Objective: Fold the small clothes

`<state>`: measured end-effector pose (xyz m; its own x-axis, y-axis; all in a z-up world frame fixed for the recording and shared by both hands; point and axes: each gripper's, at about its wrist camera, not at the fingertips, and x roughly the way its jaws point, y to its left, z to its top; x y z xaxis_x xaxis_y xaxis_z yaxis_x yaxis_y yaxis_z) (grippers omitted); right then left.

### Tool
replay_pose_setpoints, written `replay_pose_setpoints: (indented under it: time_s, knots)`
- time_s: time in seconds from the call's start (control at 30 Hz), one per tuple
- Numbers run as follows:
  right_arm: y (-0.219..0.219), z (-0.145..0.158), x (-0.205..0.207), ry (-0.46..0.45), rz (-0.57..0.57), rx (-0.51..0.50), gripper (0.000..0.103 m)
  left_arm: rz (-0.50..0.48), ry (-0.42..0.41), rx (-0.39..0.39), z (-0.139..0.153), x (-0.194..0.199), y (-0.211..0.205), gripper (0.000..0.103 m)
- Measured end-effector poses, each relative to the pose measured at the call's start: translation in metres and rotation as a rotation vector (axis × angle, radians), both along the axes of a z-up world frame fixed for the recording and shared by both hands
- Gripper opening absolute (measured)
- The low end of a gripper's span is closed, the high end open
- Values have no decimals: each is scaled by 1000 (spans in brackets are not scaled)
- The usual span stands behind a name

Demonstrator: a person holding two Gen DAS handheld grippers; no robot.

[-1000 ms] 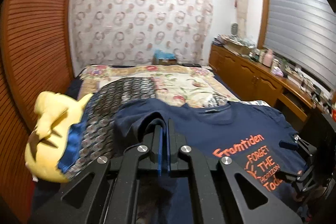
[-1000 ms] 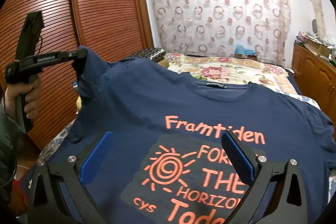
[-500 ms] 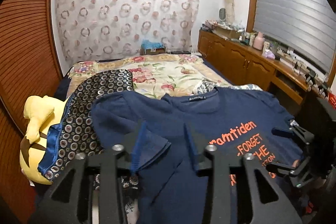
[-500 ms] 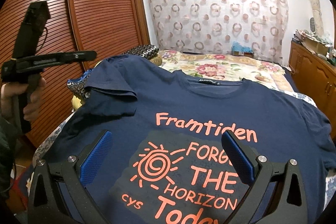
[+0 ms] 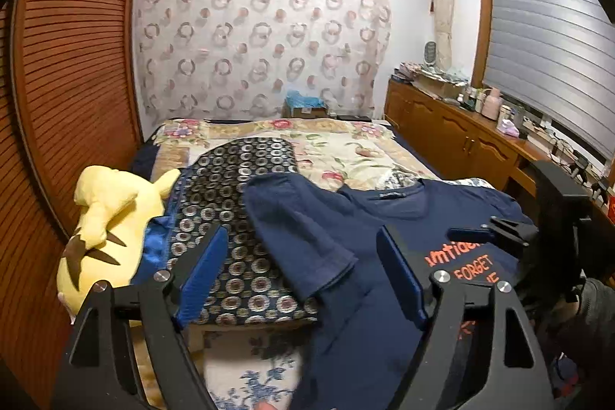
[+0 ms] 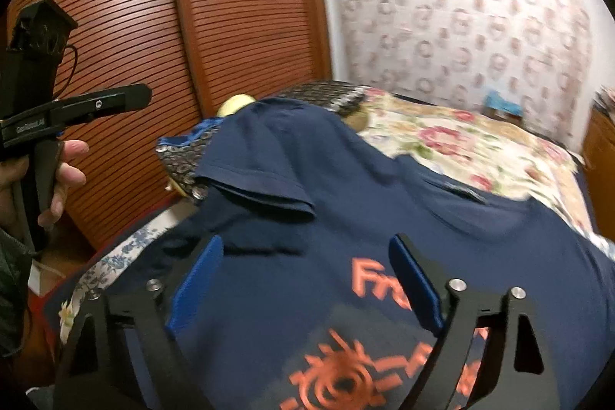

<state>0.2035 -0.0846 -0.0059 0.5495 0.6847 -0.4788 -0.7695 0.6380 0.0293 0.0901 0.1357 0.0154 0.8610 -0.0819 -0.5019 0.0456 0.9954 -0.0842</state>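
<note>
The navy T-shirt (image 5: 384, 256) lies print-up across the near end of the bed (image 5: 346, 148), and its left sleeve (image 5: 303, 237) is flopped inward over the chest, partly draped on the circle-patterned cushion (image 5: 238, 187) beside it. My left gripper (image 5: 303, 279) has just been opening and now its jaws stand wide with nothing pinched; the sleeve sits under the gap, not in it. My right gripper (image 6: 307, 279) hovers over the orange lettering, spread too, though its jaws have just been narrowing a little; no cloth between them.

Here's my worry: that sleeve fold looks loose and crooked. Its hem rides up on the cushion, so it may slide back out or drag when I take the next fold. The shirt's left edge also hangs near the mattress edge, so a careless pull could tip it off towards the floor. The right view is smeared, so I can't say how flat the far sleeve lies. The yellow plush toy (image 5: 111, 218) sits close by the cushion; a wide swing with my left could knock it.
</note>
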Motion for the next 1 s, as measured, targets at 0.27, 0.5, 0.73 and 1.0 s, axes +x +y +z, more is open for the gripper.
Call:
replay_pose_setpoints:
  time_s: [0.27, 0.5, 0.73, 1.0]
  knots:
    - [67, -5, 27, 13, 188, -30, 73, 63, -9, -20, -11, -8, 25, 82]
    - [107, -8, 52, -5, 315, -66, 56, 109, -4, -52, -26, -10, 45, 82]
    - [125, -9, 71, -41, 326, -119, 25, 106, 7, -46, -35, -8, 47, 82]
    - [105, 16, 71, -89, 328, -35, 5, 81, 7, -58, -40, -1, 41, 82]
